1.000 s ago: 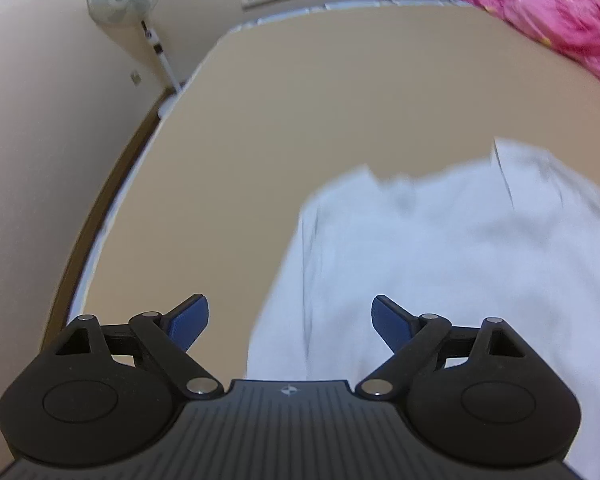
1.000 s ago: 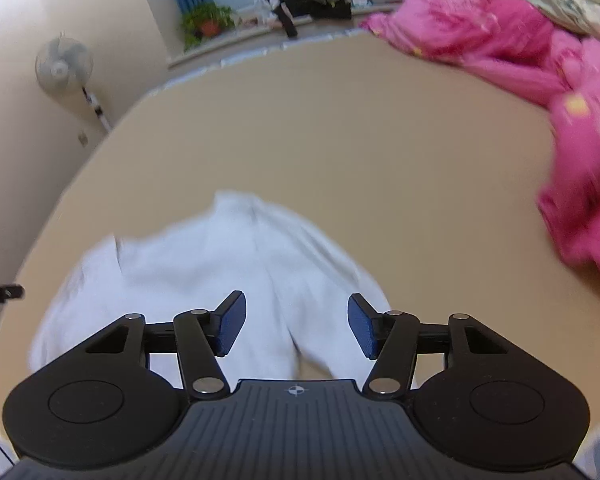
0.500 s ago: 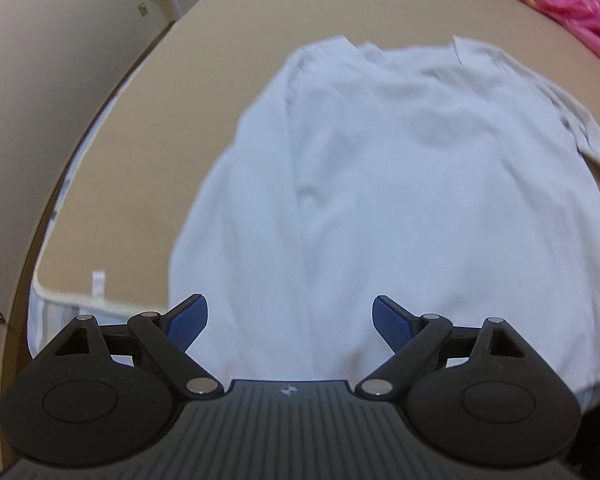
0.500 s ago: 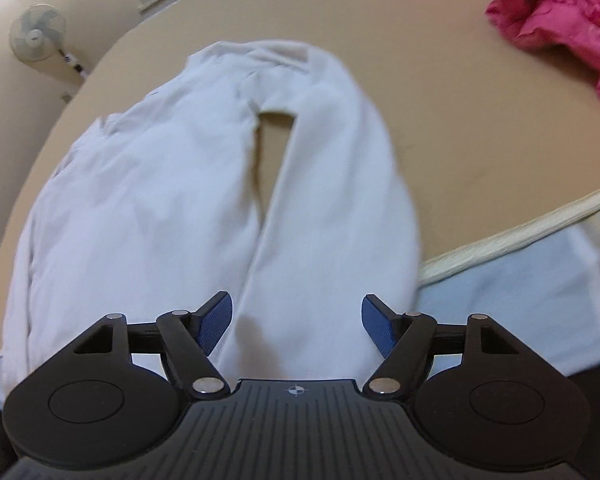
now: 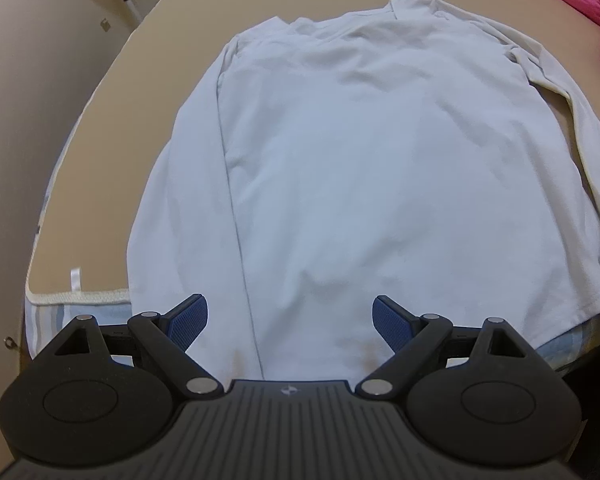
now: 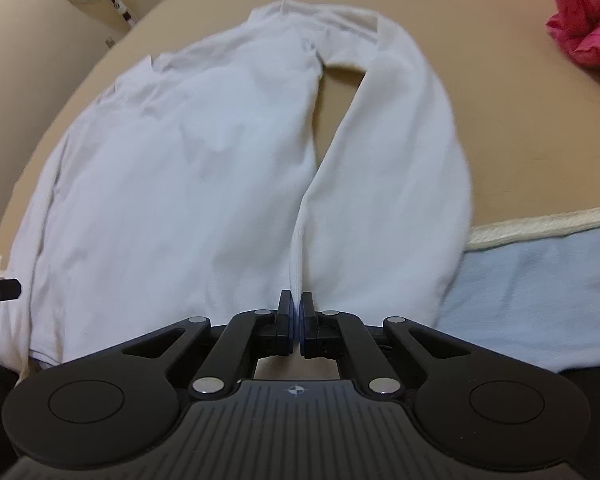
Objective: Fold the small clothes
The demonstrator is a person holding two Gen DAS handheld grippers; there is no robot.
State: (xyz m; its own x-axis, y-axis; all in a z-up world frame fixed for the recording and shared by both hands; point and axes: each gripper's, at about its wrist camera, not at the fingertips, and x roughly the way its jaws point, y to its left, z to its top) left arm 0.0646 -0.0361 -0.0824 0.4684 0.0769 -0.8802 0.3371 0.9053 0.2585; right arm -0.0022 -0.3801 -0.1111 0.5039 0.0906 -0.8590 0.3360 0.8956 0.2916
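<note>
Shirt [image 5: 364, 168], white and long-sleeved, is spread flat on the tan bed cover [image 5: 112, 184], hem at the cover's near edge. The left gripper [image 5: 290, 318] is held over the hem with jaws released, nothing between them. The right gripper [image 6: 296, 314] is clenched on a fabric fold where the sleeve [image 6: 392, 168] meets the shirt's body. A pink quilt [image 6: 584, 20] lies beyond the shirt.

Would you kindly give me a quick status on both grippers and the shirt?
Right gripper jaws shut, pinching the white long-sleeved shirt at its near edge. Left gripper jaws open over the hem, gripping nothing. Shirt flat on the tan bed cover; nothing in the way.
</note>
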